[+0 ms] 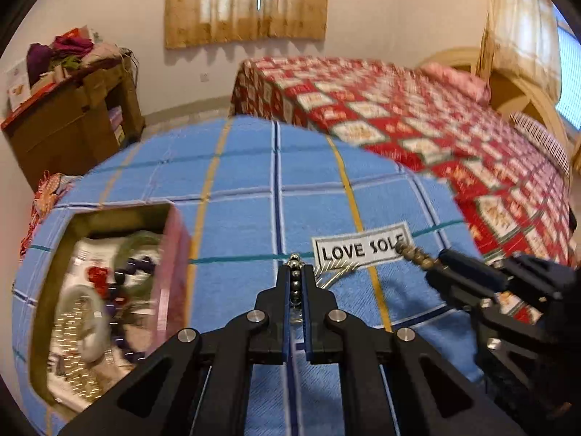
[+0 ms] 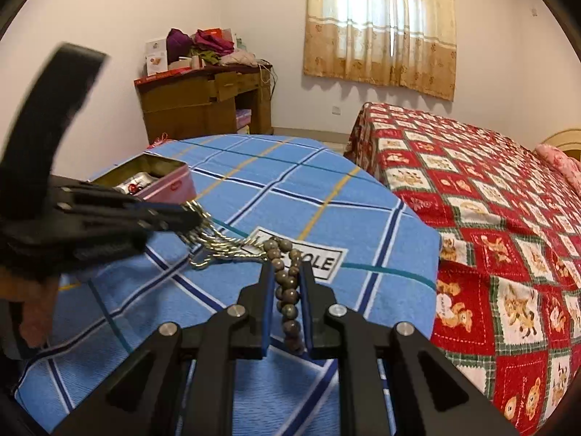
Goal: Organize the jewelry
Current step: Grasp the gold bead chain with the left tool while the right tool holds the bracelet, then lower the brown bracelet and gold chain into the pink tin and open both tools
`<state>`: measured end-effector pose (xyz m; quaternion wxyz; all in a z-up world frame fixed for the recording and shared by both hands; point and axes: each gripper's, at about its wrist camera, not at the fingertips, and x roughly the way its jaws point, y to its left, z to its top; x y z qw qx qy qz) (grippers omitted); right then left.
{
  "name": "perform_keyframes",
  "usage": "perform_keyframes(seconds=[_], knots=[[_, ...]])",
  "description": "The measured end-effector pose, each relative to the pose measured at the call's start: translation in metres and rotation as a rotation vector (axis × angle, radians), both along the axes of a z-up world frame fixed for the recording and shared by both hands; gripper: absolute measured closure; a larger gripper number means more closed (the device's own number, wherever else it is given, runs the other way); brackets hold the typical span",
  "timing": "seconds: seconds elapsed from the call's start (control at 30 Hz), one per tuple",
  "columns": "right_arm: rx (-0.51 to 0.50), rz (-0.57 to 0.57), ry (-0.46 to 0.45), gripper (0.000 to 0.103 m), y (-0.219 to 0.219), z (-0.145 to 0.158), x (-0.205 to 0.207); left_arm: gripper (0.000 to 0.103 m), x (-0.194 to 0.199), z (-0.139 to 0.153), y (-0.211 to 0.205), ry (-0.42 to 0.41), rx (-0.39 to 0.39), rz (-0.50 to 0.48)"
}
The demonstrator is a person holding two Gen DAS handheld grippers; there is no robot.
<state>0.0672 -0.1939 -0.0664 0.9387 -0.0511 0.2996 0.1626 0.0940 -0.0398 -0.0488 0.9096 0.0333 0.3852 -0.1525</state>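
1. Blue checked cloth covers the table; a white sewn label on it reads "LOVE SOLE" in the left wrist view, partly hidden in the right wrist view.
2. Left gripper has its jaws closed on a silver bead chain that runs up between the fingers; thin gold-coloured chain strands trail from it across the cloth toward the label.
3. Right gripper has its jaws pinched on a string of dull brown beads, whose top loops over the label's left end.
4. Pink tin box, lid off, sits at 9 o'clock of the left gripper; inside lie a pale bangle, purple beads, something red and a gold mesh band, blurred.
5. Beyond the table at 1 o'clock stands a bed with a red patchwork cover; at 11 o'clock a wooden desk piled with clothes; beige curtains hang on the far wall.
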Motion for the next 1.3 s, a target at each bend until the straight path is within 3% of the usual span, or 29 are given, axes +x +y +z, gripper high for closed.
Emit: perform_keyframes(seconds=[0.27, 0.53, 0.9, 1.3], knots=[[0.009, 0.049, -0.030, 0.088, 0.017, 0.014, -0.005, 0.099, -0.024, 0.056, 0.030, -0.127, -0.034, 0.034], [0.033, 0.103, -0.054, 0.088, 0.038, 0.030, -0.002, 0.099, -0.035, 0.080, 0.060, -0.196, 0.012, 0.110], [0.047, 0.230, -0.084, 0.088, 0.087, 0.053, 0.005, 0.099, -0.034, 0.067, 0.129, -0.175, 0.039, 0.262], [0.033, 0.322, -0.082, 0.088, 0.139, 0.053, 0.019, 0.099, -0.030, 0.041, 0.153, -0.119, 0.025, 0.311]])
